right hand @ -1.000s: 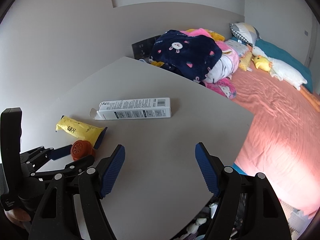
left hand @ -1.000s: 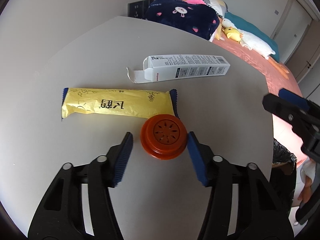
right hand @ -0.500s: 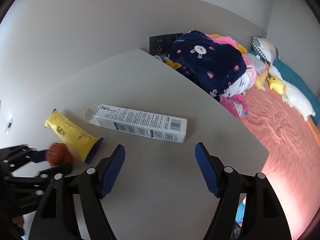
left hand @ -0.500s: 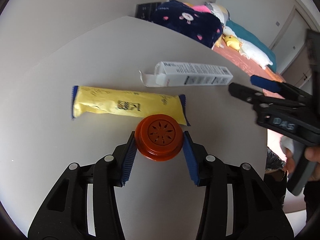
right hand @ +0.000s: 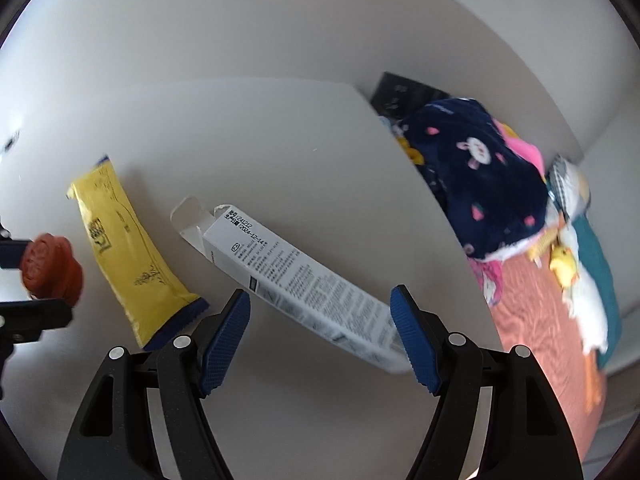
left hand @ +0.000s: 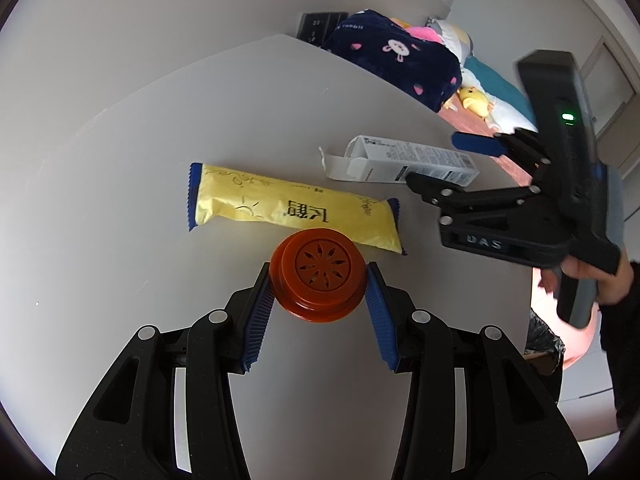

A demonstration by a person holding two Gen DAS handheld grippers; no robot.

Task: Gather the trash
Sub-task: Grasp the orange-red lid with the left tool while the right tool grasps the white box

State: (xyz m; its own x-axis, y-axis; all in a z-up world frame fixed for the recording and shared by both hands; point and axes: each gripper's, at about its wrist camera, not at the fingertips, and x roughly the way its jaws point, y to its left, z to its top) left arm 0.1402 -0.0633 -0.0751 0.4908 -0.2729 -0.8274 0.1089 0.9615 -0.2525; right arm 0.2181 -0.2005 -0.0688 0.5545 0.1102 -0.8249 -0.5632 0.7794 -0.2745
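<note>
Clamped squarely between the blue pads of the left gripper [left hand: 319, 285]: an orange-brown round cap [left hand: 318, 280] with a flower-shaped vent pattern on top, both pads pressed to its sides. Seen from the right wrist view, same cap [right hand: 50, 270] at the far left of frame, blurred, whether lifted off the table [left hand: 140, 160] or resting on it cannot tell. Just beyond the cap, touching or nearly so, a yellow snack wrapper [left hand: 294, 208] with blue crimped ends, lying flat and lengthwise across the middle of the table. Farther toward the table's right edge, a white carton [left hand: 404, 160] printed with black text, lying on its side, end flap hanging open on the side facing the wrapper. Spread wide, the right gripper [right hand: 320, 320], blue pads to either side of the carton [right hand: 304, 280] and clear of it, one pad near the wrapper's blue end [right hand: 176, 320], nothing grasped. Visible too in the left wrist view, the right gripper [left hand: 444, 162] over the carton's far end, held in the person's right hand [left hand: 588, 276]. Past the table's far corner, a navy blanket [right hand: 476, 184] patterned with rabbits and strawberries, heaped on a bed with a salmon-pink sheet [right hand: 536, 320], a yellow duck plush [right hand: 564, 266] beside it. Below the table's right edge, a black trash bag [left hand: 544, 346].
</note>
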